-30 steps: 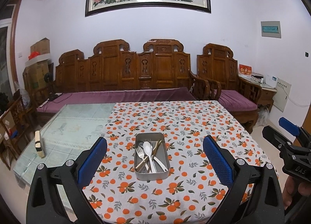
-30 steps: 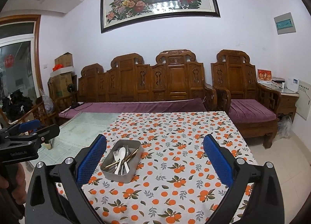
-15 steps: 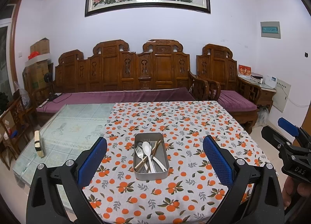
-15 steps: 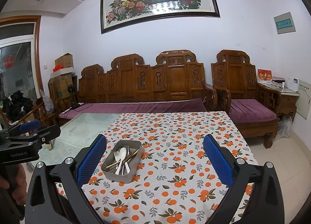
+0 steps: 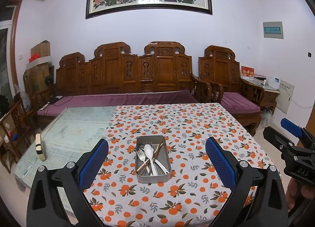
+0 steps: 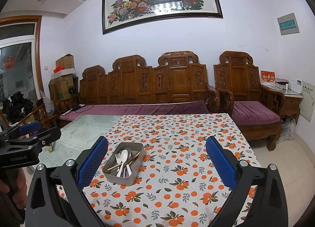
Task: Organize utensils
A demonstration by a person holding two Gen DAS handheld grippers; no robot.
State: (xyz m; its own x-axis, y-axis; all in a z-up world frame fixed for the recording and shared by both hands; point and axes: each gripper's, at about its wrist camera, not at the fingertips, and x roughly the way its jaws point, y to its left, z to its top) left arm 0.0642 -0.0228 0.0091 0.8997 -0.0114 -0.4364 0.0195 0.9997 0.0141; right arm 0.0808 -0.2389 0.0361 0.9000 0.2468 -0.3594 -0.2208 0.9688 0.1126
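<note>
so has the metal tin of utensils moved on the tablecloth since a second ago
No. The rectangular metal tin sits on the same oranges of the orange-print tablecloth in both views; only the cameras drifted slightly.

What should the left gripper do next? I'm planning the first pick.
Probably ease the left gripper down toward the tin: it hangs open and empty above the table, centred on the tin, where the spoon, forks and chopsticks lie piled and untouched. The right gripper is also open.
</note>
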